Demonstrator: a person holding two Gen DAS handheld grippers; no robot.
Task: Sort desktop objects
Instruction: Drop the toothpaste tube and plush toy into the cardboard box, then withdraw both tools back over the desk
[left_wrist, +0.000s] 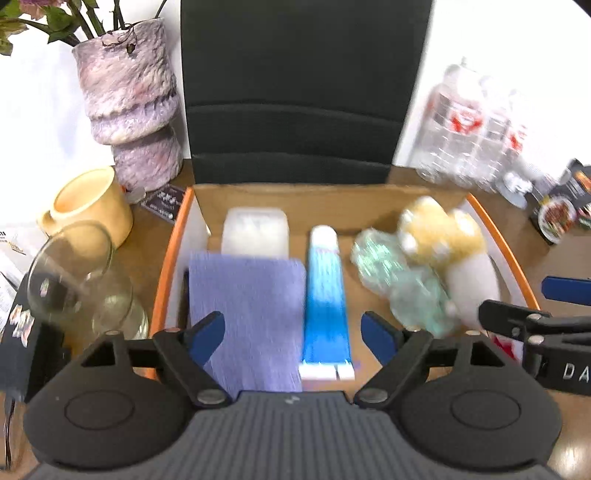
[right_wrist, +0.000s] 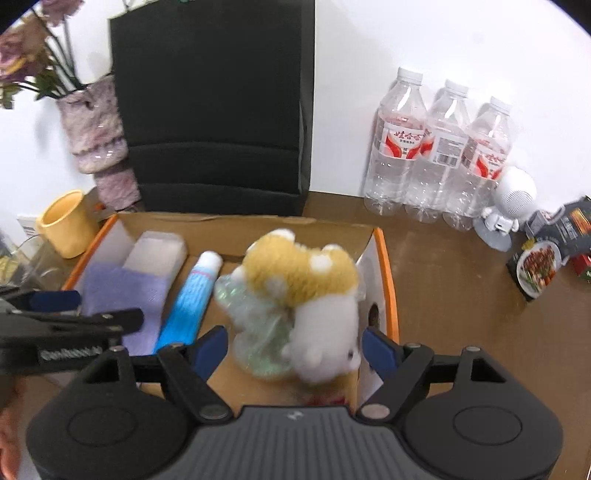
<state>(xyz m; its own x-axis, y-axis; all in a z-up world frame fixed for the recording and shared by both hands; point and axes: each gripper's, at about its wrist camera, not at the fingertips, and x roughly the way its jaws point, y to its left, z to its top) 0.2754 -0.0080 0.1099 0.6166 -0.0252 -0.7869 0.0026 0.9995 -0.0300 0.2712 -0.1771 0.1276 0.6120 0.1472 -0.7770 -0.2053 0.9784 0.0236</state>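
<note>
A: Brown bench (right_wrist: 443, 295), cardboard box (right_wrist: 258, 221). Where's the tube?
B: The toothpaste tube (left_wrist: 325, 295) lies in the box, cap pointing away, between purple cloth (left_wrist: 247, 314) and plush toy (right_wrist: 314, 295).
A: Jaws?
B: Left gripper (left_wrist: 293, 338) and right gripper (right_wrist: 293, 349): both apart, holding nothing.

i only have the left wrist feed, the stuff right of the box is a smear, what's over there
Observer: Three clear water bottles with red and white labels stand in a row against the wall.
Operator: and the white blob next to them
Observer: A small white robot figurine with a round head, just right of the bottles.
Operator: right gripper, open or shut
Observer: The right gripper is open, its blue pads either side of the plush toy lying in the cardboard box.
</note>
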